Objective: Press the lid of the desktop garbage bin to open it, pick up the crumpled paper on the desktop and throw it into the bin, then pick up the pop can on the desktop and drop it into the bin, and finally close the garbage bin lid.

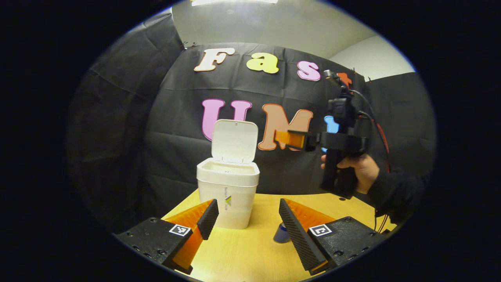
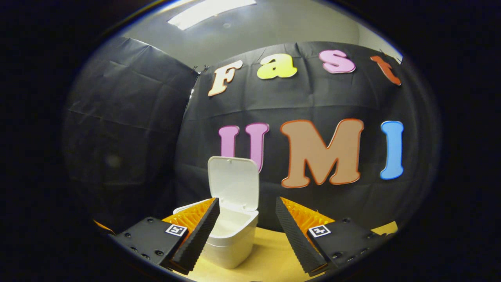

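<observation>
Left gripper (image 1: 244,223), fingers spread and empty, faces the pop can (image 1: 281,234); right gripper (image 2: 245,225) released beside the lid-raised garbage bin (image 1: 228,192); can and lid closing remain.

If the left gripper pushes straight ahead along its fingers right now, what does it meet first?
Probably the garbage bin, standing lid-up on the table just left of the line between the left gripper's open jaws. The pop can sits low beside the right finger and may be brushed first; depth is unclear.
</observation>
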Available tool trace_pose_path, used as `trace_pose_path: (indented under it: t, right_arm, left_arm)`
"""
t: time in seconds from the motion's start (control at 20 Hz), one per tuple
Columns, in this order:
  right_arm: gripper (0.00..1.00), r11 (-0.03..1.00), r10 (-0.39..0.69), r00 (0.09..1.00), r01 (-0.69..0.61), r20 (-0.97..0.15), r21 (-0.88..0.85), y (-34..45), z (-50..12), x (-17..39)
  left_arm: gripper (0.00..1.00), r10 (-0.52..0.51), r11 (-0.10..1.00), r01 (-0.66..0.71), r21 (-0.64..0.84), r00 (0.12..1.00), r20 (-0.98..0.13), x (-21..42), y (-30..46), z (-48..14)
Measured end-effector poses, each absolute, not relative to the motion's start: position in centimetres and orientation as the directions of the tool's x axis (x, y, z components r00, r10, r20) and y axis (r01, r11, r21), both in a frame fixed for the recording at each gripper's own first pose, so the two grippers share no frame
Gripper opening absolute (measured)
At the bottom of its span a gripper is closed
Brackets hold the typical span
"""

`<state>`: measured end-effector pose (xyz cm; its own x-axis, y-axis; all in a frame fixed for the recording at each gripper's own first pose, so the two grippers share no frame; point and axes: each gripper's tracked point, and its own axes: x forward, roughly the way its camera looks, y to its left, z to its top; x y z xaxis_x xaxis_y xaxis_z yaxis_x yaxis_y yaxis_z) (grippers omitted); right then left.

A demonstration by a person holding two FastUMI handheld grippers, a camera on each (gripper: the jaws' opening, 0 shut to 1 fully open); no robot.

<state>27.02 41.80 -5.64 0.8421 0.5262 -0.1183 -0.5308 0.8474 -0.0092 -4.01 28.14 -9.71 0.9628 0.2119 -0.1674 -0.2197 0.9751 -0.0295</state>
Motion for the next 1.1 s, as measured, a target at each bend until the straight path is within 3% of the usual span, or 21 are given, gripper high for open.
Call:
trace_pose_path:
  t: [0.05,0.15,0.25,0.45,0.5,0.55,0.65,1.1]
  right_arm:
    - [0.96,0.86,0.508,0.856,-0.511,-0.1,-0.006,39.9,-4.7,26.6]
    - [1.0,0.886,0.462,0.884,-0.464,-0.072,-0.008,35.9,-3.1,25.5]
    - [0.96,0.911,0.412,0.909,-0.413,-0.056,-0.008,31.9,-2.2,24.2]
    - [1.0,0.953,0.301,0.952,-0.302,-0.051,-0.016,24.3,-2.3,21.5]
    - [0.96,0.962,0.271,0.961,-0.273,-0.05,-0.023,22.5,-2.5,20.9]
    - [1.0,0.97,0.242,0.969,-0.243,-0.053,-0.027,20.8,-2.8,20.0]
    - [0.96,0.981,0.188,0.979,-0.191,-0.077,-0.025,17.7,-4.0,18.4]
    - [0.96,0.999,-0.006,0.979,-0.001,-0.202,-0.033,8.5,-8.4,12.3]
  left_arm:
    - [0.93,0.193,0.979,-0.2,-0.029,0.967,-0.164,-3.5,27.3,-9.7]
    - [0.93,0.153,0.987,-0.16,-0.029,0.975,-0.162,-2.2,25.7,-10.0]
    - [0.93,0.116,0.992,-0.123,-0.031,0.98,-0.159,-1.1,24.1,-10.4]
    - [0.94,0.054,0.998,-0.058,-0.022,0.987,-0.154,1.1,21.0,-11.4]
    - [0.94,0.043,0.999,-0.047,-0.024,0.987,-0.156,1.7,20.4,-11.9]
    - [0.94,0.032,0.999,-0.037,-0.028,0.986,-0.161,2.2,19.8,-12.4]
    - [0.94,0.019,0.999,-0.025,-0.035,0.984,-0.18,3.1,18.8,-13.9]
    - [0.94,0.022,0.999,-0.031,-0.023,0.953,-0.303,6.5,18.1,-23.2]
